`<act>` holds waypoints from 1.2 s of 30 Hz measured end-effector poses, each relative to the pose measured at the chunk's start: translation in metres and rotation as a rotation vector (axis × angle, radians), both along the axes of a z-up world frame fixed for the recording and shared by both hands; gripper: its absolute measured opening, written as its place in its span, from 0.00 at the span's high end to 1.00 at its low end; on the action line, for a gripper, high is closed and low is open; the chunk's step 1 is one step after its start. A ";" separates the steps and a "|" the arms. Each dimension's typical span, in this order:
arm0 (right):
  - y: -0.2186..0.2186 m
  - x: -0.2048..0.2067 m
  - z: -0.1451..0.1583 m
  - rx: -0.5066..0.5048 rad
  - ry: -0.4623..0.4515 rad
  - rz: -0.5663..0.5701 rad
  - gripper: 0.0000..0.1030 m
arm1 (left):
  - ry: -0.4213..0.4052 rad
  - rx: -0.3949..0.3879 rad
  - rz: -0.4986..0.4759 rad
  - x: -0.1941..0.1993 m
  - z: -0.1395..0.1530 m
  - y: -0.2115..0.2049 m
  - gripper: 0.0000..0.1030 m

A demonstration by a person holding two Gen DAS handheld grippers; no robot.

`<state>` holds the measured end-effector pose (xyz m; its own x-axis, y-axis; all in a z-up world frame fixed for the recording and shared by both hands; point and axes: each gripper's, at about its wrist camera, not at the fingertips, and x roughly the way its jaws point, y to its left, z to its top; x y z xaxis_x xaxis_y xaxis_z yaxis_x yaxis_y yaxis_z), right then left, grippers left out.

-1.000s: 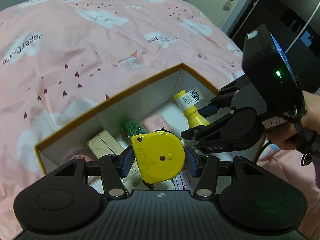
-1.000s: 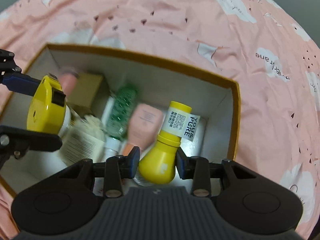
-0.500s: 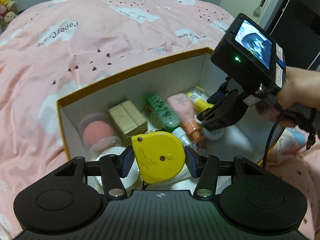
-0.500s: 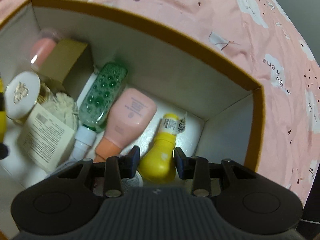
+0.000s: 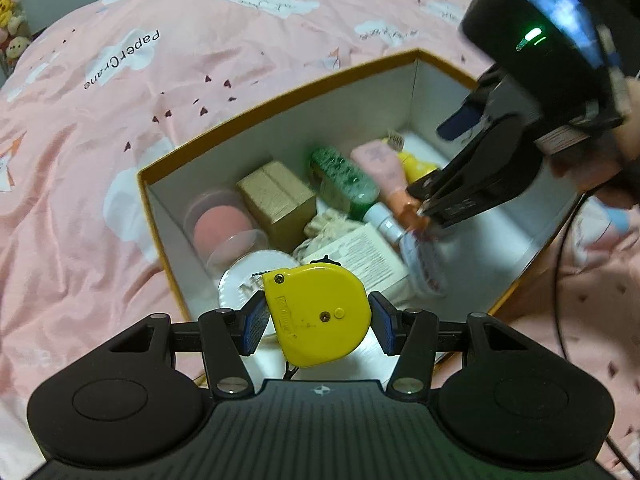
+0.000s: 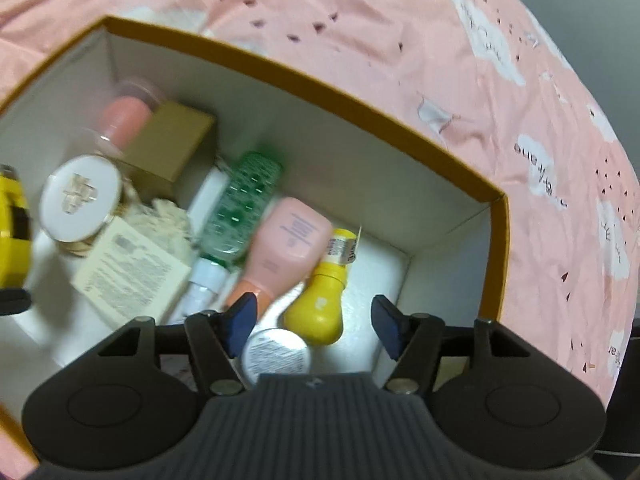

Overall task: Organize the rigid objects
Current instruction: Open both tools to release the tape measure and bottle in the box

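Note:
My left gripper (image 5: 316,318) is shut on a yellow tape measure (image 5: 318,312), held over the near left end of an open box (image 5: 280,108) with an orange rim and white inside. My right gripper (image 6: 314,318) hangs over the box's right end, its jaws opening. A yellow bottle (image 6: 320,300) lies on the box floor below them, free of the pads, beside a pink bottle (image 6: 290,244). In the left wrist view the right gripper (image 5: 472,184) stands above the bottles, and the yellow bottle (image 5: 418,166) shows behind it.
The box also holds a green bottle (image 6: 240,204), a brown carton (image 5: 276,200), a pink round jar (image 5: 222,226), a white round compact (image 6: 82,198), a printed white carton (image 6: 128,276), a cloth pouch (image 5: 326,224) and a small white lid (image 6: 276,354). Pink bedding (image 5: 120,100) surrounds it.
My right gripper lowered the yellow bottle into the box's right end and opened, leaving it lying beside the pink bottle. My left gripper moved over the box with the tape measure still held.

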<state>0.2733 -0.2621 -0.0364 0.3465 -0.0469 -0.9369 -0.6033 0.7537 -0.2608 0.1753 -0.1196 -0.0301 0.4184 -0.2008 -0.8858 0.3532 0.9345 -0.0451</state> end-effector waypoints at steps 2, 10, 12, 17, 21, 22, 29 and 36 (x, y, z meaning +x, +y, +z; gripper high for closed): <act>0.002 -0.009 0.008 0.019 -0.015 0.005 0.39 | 0.014 0.016 -0.001 0.000 -0.003 0.001 0.40; 0.011 -0.030 0.031 0.122 -0.036 -0.012 0.38 | 0.081 0.019 -0.021 0.006 -0.006 0.003 0.40; 0.014 -0.034 0.033 0.131 -0.037 -0.009 0.38 | 0.097 0.022 -0.028 0.008 -0.006 0.003 0.40; 0.014 -0.038 0.035 0.148 -0.031 -0.003 0.38 | 0.105 0.020 -0.031 0.011 -0.008 0.003 0.39; 0.015 -0.041 0.033 0.151 -0.026 0.000 0.30 | 0.110 -0.001 -0.023 0.012 -0.007 0.004 0.30; 0.015 -0.042 0.032 0.148 -0.023 0.001 0.30 | 0.115 -0.019 -0.024 0.013 -0.007 0.004 0.28; 0.016 -0.046 0.029 0.140 -0.010 0.004 0.29 | 0.105 -0.054 -0.005 0.011 -0.001 0.005 0.21; 0.013 -0.049 0.037 0.149 -0.021 -0.008 0.26 | 0.019 -0.171 0.023 0.003 0.023 0.010 0.21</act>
